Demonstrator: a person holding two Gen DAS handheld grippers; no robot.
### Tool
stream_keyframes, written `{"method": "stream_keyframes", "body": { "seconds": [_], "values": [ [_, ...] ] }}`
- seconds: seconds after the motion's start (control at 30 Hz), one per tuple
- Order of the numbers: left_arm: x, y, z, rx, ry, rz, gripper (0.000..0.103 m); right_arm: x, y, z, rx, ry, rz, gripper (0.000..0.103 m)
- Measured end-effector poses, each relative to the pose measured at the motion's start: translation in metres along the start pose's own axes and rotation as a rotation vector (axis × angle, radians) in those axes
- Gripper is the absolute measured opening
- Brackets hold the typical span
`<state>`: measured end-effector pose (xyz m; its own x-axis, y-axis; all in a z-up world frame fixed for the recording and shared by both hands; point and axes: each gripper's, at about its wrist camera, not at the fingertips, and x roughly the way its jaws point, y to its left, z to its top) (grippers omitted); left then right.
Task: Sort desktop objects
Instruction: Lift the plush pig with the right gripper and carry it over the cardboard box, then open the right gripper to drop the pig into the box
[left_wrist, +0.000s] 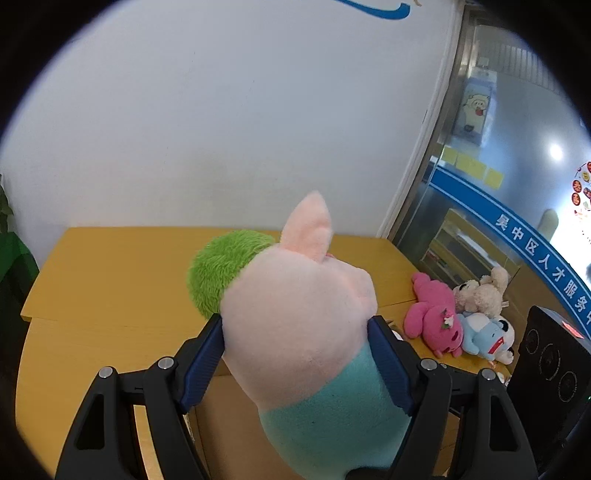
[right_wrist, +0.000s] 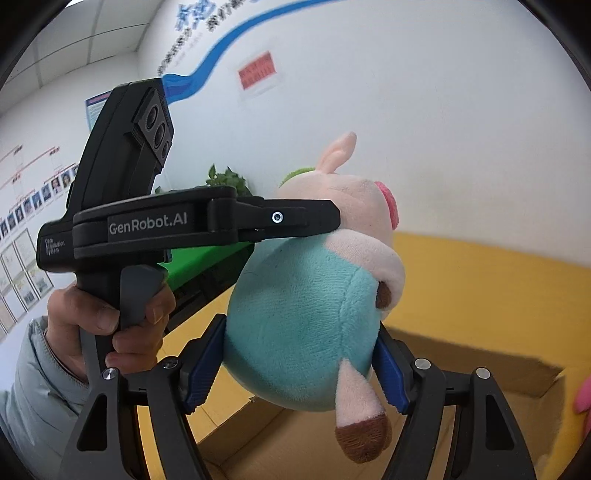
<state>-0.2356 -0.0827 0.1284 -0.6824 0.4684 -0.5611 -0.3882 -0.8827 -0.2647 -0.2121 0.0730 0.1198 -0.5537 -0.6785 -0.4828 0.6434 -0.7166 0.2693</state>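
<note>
We hold the pig (left_wrist: 295, 325) clamped in both grippers, left (left_wrist: 297, 365) and right (right_wrist: 301, 369) (too bulky for one), above the box (right_wrist: 480, 354) at lower right.

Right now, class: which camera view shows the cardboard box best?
The right wrist view: the cardboard box lies open beneath the plush pig. In the left wrist view only brown slivers show behind the pig.

Pink plush pig in teal body (right_wrist: 306, 332) clamped between both black grippers, right gripper (right_wrist: 299, 369), left gripper (right_wrist: 321, 221), above open cardboard box (right_wrist: 480, 369), yellow table (right_wrist: 498, 277).
</note>
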Motion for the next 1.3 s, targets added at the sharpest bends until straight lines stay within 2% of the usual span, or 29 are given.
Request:
{"method": "stream_keyframes", "body": {
  "seconds": [0.2,0.33,0.5,0.63,0.67,0.77,0.83,0.87,1.03,1.1,1.17,1.23,1.3],
  "values": [
    [0.080,0.055,-0.036,-0.072,0.158,0.001,0.076,0.078,-0.044,-0.033,0.172,0.122,0.022,0.072],
    [0.119,0.075,-0.058,-0.098,0.263,0.013,0.076,0.119,-0.062,-0.057,0.247,0.211,0.020,0.072],
    [0.142,0.086,-0.080,-0.087,0.351,0.031,0.076,0.154,-0.072,-0.086,0.309,0.317,0.026,0.072],
    [0.152,0.084,-0.088,-0.039,0.403,0.057,0.076,0.168,-0.076,-0.099,0.356,0.371,0.056,0.079],
    [0.153,0.084,-0.090,-0.037,0.401,0.051,0.076,0.170,-0.076,-0.102,0.366,0.382,0.066,0.083],
    [0.152,0.088,-0.091,-0.034,0.408,0.046,0.076,0.167,-0.068,-0.104,0.327,0.383,0.065,0.084],
    [0.154,0.091,-0.090,-0.030,0.411,0.047,0.078,0.166,-0.062,-0.105,0.301,0.394,0.063,0.082],
    [0.154,0.090,-0.090,-0.034,0.413,0.048,0.078,0.162,-0.059,-0.109,0.285,0.399,0.050,0.077],
    [0.146,0.088,-0.083,-0.056,0.397,0.079,0.076,0.164,-0.061,-0.114,0.288,0.407,0.037,0.074],
    [0.130,0.091,-0.076,-0.089,0.354,0.094,0.076,0.165,-0.053,-0.114,0.252,0.410,0.010,0.076],
    [0.107,0.089,-0.068,-0.103,0.296,0.159,0.076,0.164,-0.045,-0.112,0.213,0.409,-0.019,0.080],
    [0.073,0.088,-0.065,-0.125,0.221,0.219,0.076,0.156,-0.043,-0.111,0.215,0.394,-0.026,0.082],
    [0.033,0.082,-0.066,-0.129,0.140,0.235,0.076,0.137,-0.041,-0.106,0.211,0.359,-0.036,0.086]
  ]
}}
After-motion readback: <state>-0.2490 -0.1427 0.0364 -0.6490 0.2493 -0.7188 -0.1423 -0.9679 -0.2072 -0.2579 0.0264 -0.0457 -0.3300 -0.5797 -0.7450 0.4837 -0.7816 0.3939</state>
